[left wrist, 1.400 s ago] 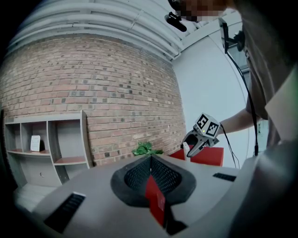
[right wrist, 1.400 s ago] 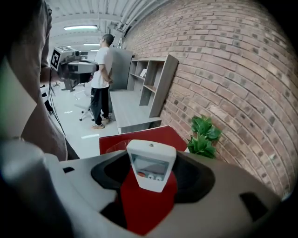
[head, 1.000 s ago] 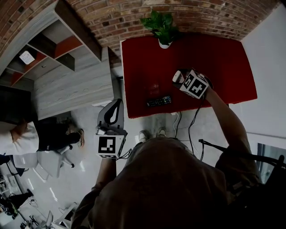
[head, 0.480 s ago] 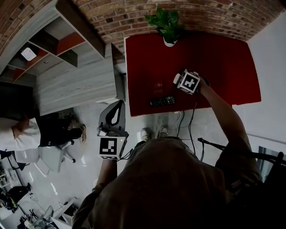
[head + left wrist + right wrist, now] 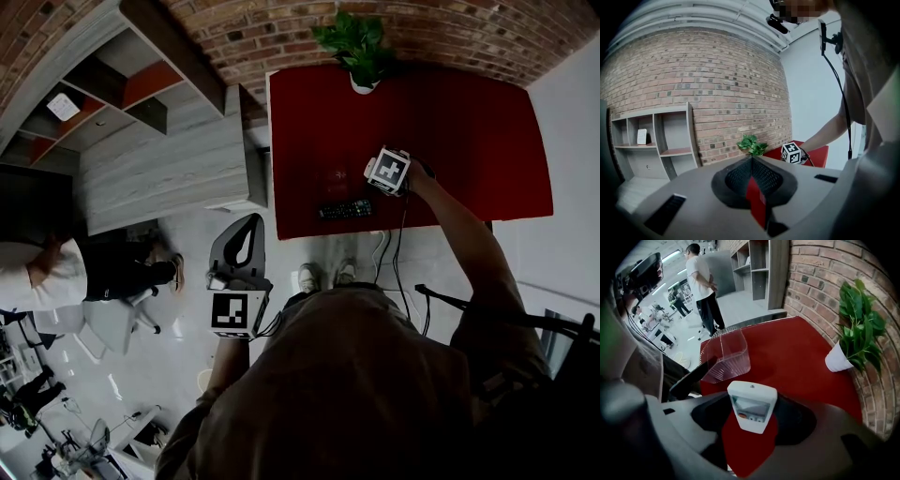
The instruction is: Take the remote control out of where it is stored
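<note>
My right gripper [image 5: 752,420] is shut on a white remote control [image 5: 751,406] with a small screen and an orange button, held above the red table [image 5: 792,350]. In the head view that gripper [image 5: 373,170] hovers over the table's near middle. A clear plastic container [image 5: 725,355] stands on the table just beyond, nothing visible in it. A black remote [image 5: 345,209] lies near the table's front edge. My left gripper [image 5: 246,225] hangs over the floor left of the table; its jaws meet [image 5: 752,161] with nothing between them.
A potted plant [image 5: 359,47] stands at the table's back edge against the brick wall. A grey shelf unit [image 5: 122,84] and cabinet stand to the left of the table. A person in a white shirt [image 5: 703,282] stands on the floor beyond.
My right gripper has shifted left over the table with the white remote in it, and its cube has turned. The left gripper has barely moved.
</note>
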{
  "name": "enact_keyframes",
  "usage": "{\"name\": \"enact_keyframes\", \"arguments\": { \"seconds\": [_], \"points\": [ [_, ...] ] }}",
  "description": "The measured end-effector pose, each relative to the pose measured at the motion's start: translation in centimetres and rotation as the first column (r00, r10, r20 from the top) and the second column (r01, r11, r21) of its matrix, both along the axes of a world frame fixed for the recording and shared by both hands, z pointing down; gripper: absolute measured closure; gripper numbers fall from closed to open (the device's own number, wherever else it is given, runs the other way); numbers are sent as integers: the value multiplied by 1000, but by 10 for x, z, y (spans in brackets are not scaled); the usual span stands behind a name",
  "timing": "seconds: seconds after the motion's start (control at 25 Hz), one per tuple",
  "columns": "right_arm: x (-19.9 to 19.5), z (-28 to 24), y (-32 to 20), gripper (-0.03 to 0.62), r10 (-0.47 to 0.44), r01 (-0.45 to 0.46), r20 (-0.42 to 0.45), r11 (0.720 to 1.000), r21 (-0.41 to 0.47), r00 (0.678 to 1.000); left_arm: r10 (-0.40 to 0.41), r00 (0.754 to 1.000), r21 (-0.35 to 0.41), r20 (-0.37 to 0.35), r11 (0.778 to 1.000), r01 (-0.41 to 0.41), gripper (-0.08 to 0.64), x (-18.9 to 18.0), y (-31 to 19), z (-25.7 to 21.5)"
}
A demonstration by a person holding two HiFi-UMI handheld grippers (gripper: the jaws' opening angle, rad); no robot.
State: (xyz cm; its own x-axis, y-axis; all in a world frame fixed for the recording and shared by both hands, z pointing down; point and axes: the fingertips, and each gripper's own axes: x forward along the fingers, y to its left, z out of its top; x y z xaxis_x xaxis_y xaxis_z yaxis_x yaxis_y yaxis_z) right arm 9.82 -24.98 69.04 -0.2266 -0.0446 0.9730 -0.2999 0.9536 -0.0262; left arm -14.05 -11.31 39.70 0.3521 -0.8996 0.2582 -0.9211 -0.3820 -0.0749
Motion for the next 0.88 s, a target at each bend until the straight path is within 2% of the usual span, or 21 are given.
{"name": "enact_keyframes", "arguments": {
  "seconds": [0.52, 0.72, 0.88],
  "points": [
    [-19, 31, -16, 302, 28, -28, 16, 999, -43, 999, -30, 999, -24, 19, 999, 31, 551, -8, 4, 6],
    [-24, 48, -18, 302, 45, -44, 22, 998, -50, 999, -46, 999, -24, -7, 999, 46, 551, -7, 2, 4],
    [-16, 61, -20, 307, 68, -68, -4, 997, -42, 998, -37, 999, -46, 22, 998, 38, 551, -10, 3, 12]
  ]
}}
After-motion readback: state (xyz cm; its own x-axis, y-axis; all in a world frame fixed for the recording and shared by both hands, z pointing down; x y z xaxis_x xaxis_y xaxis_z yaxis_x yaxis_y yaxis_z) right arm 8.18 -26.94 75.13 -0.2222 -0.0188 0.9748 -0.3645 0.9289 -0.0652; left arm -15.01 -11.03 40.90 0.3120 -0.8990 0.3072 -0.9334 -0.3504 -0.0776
